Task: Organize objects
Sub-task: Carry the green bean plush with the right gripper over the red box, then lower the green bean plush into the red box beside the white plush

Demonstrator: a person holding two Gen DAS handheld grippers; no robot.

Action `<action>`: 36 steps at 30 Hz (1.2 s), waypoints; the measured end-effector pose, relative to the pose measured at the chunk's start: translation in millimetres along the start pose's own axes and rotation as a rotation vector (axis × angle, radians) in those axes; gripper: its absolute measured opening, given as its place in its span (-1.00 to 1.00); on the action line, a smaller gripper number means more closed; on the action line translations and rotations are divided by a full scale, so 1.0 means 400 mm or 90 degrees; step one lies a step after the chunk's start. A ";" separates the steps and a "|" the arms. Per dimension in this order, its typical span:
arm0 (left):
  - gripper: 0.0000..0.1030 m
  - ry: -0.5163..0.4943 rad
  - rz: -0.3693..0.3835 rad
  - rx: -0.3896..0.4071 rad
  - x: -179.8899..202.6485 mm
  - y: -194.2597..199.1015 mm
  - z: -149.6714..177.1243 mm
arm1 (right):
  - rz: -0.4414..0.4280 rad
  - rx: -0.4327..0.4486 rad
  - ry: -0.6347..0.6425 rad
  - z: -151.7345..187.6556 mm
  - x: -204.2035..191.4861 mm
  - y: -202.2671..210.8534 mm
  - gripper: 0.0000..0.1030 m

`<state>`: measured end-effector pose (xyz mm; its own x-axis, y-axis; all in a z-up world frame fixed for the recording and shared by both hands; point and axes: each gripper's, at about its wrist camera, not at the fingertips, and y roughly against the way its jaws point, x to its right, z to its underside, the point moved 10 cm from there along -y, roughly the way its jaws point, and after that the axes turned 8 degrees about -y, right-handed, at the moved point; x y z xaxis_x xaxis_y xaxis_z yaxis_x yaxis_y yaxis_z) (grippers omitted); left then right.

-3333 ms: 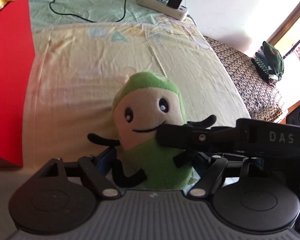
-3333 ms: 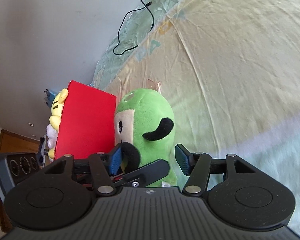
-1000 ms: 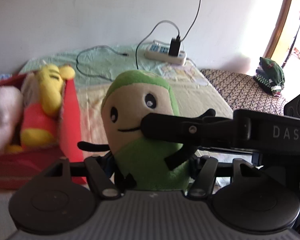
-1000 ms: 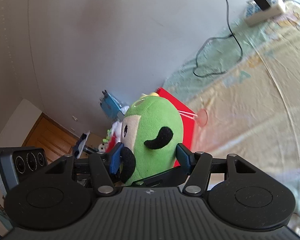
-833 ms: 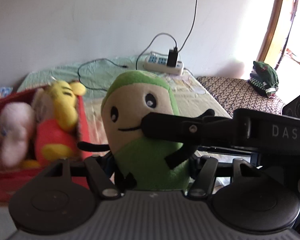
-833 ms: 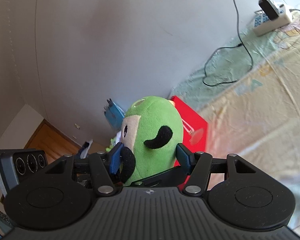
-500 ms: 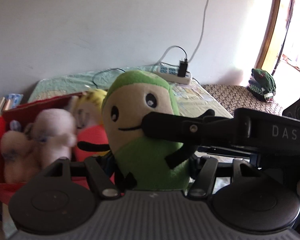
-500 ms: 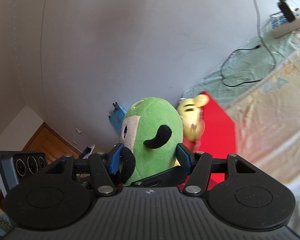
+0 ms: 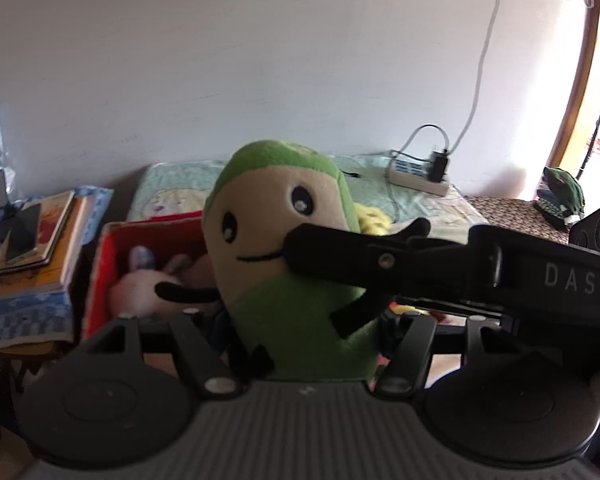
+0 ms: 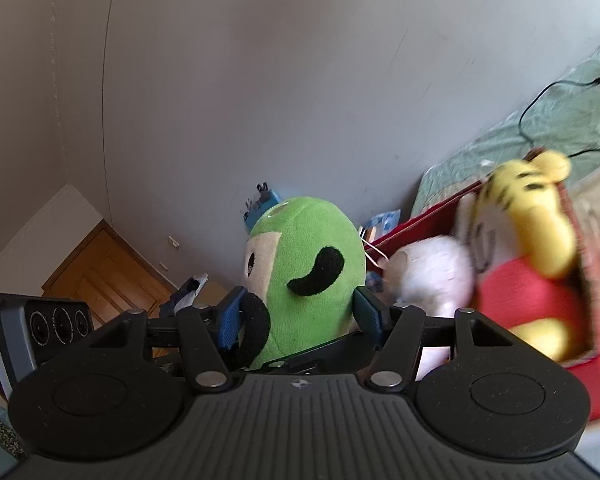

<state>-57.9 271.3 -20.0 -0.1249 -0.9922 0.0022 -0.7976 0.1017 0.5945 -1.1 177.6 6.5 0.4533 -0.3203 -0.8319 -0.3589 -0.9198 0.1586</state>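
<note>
I had the green plush toy (image 9: pixel 288 264) held upright in the centre of both views, pinched from two sides at once. My left tool (image 9: pixel 306 340) was pressed against the lower body of the toy, its fingers mostly hidden behind the green fabric, and the toy's face looked straight at that camera. My right tool (image 10: pixel 300 316) gripped the same toy across its lower half; one blue pad (image 10: pixel 231 318) pressed on the toy's black arm at the left of the frame and the other sat against its side. In the left wrist view, a finger of the right tool (image 9: pixel 380 256) crossed from the right of the frame and touched the toy's cheek. The red box (image 9: pixel 100 264) lay behind and to the left of the toy in that view, with a pale pink soft toy (image 9: pixel 140 288) inside it. In the right wrist view the box (image 10: pixel 420 220) filled the right of the frame, blurred, and held the pink toy (image 10: pixel 432 276) and a yellow bear in a red shirt (image 10: pixel 528 256). A stack of books (image 9: pixel 36 244) lay on a blue cloth at the left edge, and a power strip (image 9: pixel 416 178) sat on the bed (image 9: pixel 172 188) by the wall.
</note>
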 end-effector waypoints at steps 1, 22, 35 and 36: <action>0.27 0.002 -0.003 -0.002 -0.017 -0.002 0.004 | 0.001 -0.004 -0.002 0.002 0.002 -0.018 0.19; 0.51 0.019 -0.028 -0.099 -0.158 -0.154 0.084 | 0.127 -0.051 0.027 0.048 0.069 -0.165 0.16; 0.65 -0.009 -0.058 -0.135 -0.168 -0.198 0.101 | 0.154 -0.064 0.057 0.051 0.097 -0.192 0.19; 0.67 -0.010 -0.059 -0.136 -0.166 -0.199 0.102 | 0.153 -0.064 0.055 0.050 0.099 -0.191 0.20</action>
<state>-10.2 332.1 -100.4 -0.0679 -0.9951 -0.0716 -0.6630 -0.0086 0.7485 27.8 239.8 -49.2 0.4337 -0.5466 -0.7163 -0.3841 -0.8313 0.4018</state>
